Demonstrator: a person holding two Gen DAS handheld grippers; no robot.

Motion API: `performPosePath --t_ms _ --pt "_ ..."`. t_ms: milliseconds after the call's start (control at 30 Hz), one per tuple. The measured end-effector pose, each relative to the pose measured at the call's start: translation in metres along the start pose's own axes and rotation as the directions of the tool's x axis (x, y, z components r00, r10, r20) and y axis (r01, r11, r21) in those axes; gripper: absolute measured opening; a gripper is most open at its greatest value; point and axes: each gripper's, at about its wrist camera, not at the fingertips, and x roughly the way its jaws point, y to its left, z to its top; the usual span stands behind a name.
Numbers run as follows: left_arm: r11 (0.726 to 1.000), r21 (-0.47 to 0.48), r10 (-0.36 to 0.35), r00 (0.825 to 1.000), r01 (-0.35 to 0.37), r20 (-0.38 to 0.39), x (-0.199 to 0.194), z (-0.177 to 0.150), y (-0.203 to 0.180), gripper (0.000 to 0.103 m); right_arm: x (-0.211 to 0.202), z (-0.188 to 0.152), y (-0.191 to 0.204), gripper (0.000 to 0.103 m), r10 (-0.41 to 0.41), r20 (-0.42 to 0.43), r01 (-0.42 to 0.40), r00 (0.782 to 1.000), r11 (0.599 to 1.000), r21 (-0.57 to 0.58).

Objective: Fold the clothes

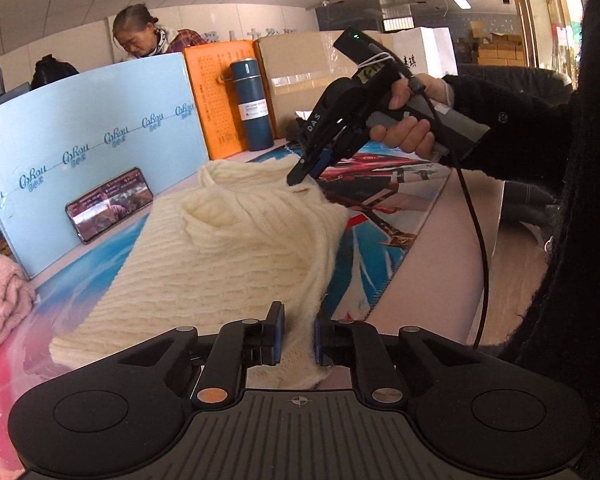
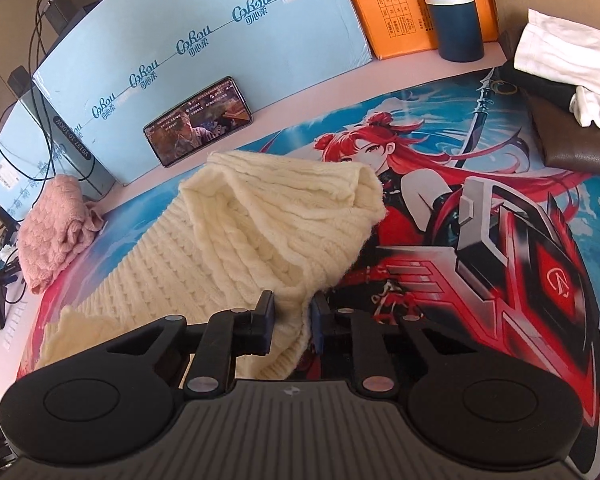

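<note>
A cream cable-knit sweater (image 1: 228,256) lies partly folded on the printed desk mat (image 1: 364,256); it also shows in the right wrist view (image 2: 236,240). My left gripper (image 1: 298,338) is shut on the sweater's near edge, with knit between the pads. My right gripper (image 2: 292,322) is shut on another edge of the sweater and lifts it a little. In the left wrist view the right gripper (image 1: 300,172) pinches the sweater's far corner, held by a hand in a black sleeve.
A pink knit garment (image 2: 56,224) lies at the mat's left. A phone (image 2: 198,120) leans on a light blue box (image 2: 204,60). An orange box (image 2: 388,8), a blue vacuum bottle (image 2: 454,12), a brown bag (image 2: 572,136) and white cloth (image 2: 568,64) stand at the back right.
</note>
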Motion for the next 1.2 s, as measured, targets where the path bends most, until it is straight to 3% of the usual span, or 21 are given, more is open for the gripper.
performPosePath --t_ms 167,433,533,600,700,833,900,967,1033,1067,1133,1200 --pt "0.997 0.018 -0.072 0.996 0.071 0.053 0.014 0.011 -0.016 0.013 0.031 0.030 0.016 0.016 -0.020 -0.001 0.020 1.000 0.995 -0.094" --pt "0.995 0.084 -0.055 0.990 0.044 0.133 0.062 0.048 -0.053 0.007 0.071 0.076 0.040 0.015 -0.029 0.025 0.033 0.999 0.984 -0.176" --pt "0.995 0.092 -0.060 0.990 0.048 0.129 0.082 0.063 -0.064 0.003 0.073 0.080 0.047 0.015 -0.023 0.025 0.027 0.999 0.979 -0.204" --pt "0.996 0.076 -0.065 0.990 0.056 0.125 0.092 0.072 -0.068 0.003 0.062 0.077 0.049 0.018 -0.010 0.050 0.022 0.999 0.974 -0.227" --pt "0.998 0.021 -0.066 0.988 0.064 0.140 0.093 0.078 -0.069 0.004 0.032 0.070 0.050 0.032 0.019 0.115 0.011 0.993 0.967 -0.256" --pt "0.987 -0.080 -0.117 0.964 0.140 0.240 0.060 0.075 -0.047 0.017 -0.021 0.052 0.052 0.063 0.099 0.230 -0.024 0.968 0.951 -0.309" --pt "0.982 -0.145 -0.078 0.956 0.123 0.284 0.037 0.069 -0.032 0.045 -0.042 0.041 0.050 0.066 0.121 0.281 -0.022 0.952 0.943 -0.332" --pt "0.972 -0.234 0.050 0.957 0.019 0.287 0.018 0.060 -0.016 0.066 -0.054 0.030 0.047 0.071 0.151 0.290 -0.048 0.945 0.942 -0.332" --pt "0.932 -0.339 0.212 0.950 -0.126 0.228 0.008 0.048 0.003 0.069 -0.061 0.020 0.045 0.072 0.188 0.277 -0.090 0.942 0.939 -0.332" --pt "0.897 -0.392 0.292 0.940 -0.205 0.176 0.006 0.040 0.013 0.070 -0.062 0.013 0.046 0.072 0.207 0.260 -0.112 0.943 0.934 -0.338" --pt "0.801 -0.484 0.424 0.905 -0.352 0.043 0.001 0.022 0.034 0.072 -0.059 -0.001 0.051 0.074 0.235 0.219 -0.145 0.947 0.921 -0.362" --pt "0.707 -0.542 0.493 0.866 -0.454 -0.081 -0.002 0.005 0.053 0.072 -0.053 -0.017 0.061 0.078 0.259 0.173 -0.172 0.950 0.900 -0.401"
